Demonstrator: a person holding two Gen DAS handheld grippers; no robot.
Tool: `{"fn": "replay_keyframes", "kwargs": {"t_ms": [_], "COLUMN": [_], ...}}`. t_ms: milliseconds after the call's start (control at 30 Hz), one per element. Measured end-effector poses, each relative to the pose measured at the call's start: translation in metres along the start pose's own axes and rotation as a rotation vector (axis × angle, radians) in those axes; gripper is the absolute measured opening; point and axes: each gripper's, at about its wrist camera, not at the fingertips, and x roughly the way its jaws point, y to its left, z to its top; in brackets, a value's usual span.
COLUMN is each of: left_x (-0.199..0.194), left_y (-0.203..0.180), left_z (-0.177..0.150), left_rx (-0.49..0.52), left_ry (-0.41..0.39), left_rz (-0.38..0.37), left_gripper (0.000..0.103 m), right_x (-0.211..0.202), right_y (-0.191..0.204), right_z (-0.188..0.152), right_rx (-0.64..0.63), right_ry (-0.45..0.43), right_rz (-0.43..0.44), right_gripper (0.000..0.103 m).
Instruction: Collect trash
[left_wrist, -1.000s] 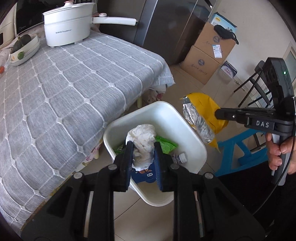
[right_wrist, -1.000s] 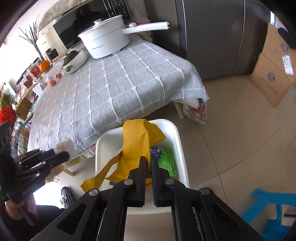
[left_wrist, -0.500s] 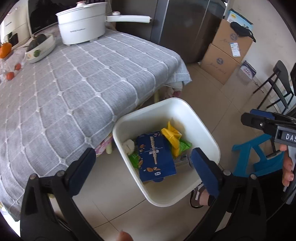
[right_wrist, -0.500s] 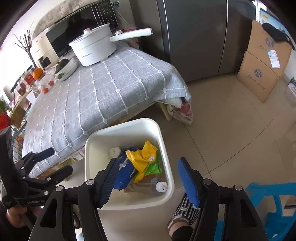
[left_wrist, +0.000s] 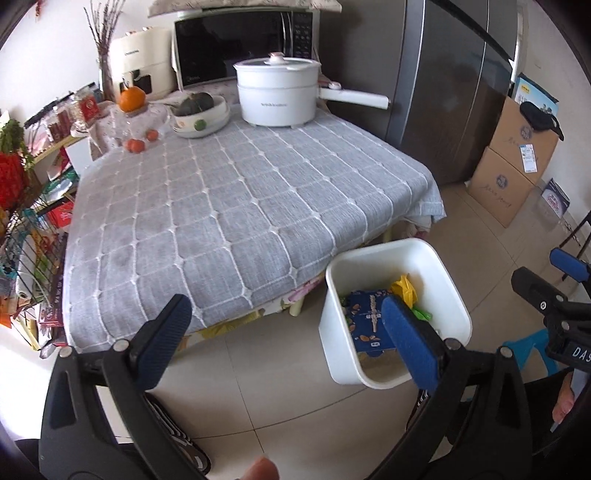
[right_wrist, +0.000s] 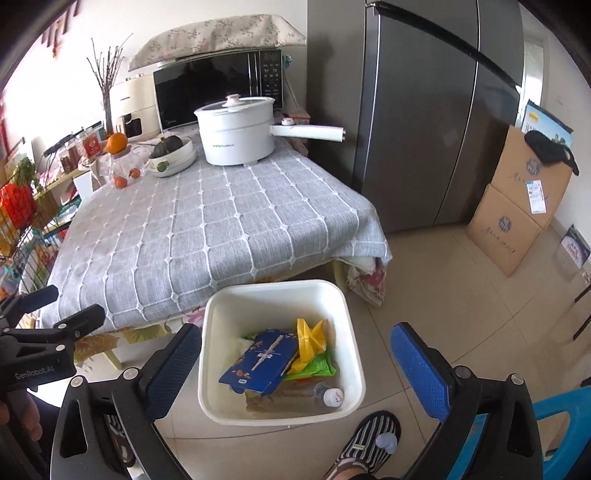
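Trash fills the white bin (right_wrist: 280, 291); our left hand-held gripper (left_wrist: 288, 336) and right hand-held gripper (right_wrist: 306, 369) gape empty, the right just opened. At six o'clock, a bottle (right_wrist: 330, 397) lies half-buried.

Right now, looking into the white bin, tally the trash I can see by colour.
Blue snack box: 1
Yellow wrapper: 1
Green packet: 1
Clear bottle with white cap: 1
White crumpled paper: 1
Total: 5 visible in the white bin; anything underneath is hidden.
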Motion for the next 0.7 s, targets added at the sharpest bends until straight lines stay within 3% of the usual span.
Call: {"fn": "replay_keyframes", "kwargs": {"t_ms": [367,700], "left_x": [-0.028,-0.029], "left_y": [0.017,0.016], "left_z": [-0.006,-0.007], "left_rx": [0.002,0.002], "left_ry": [-0.110,-0.115], "left_rz": [0.047,0.020], "left_gripper": [0.102,0.102], "right_x": [-0.024,-0.011], "right_y": [0.032,0.028], "right_z": [0.008,0.004], "right_rx": [-0.046,-0.024], "right_ry": [-0.120,-0.087], "right_rz": [-0.017,-0.030], "right_gripper": [0.103,0.103]}}
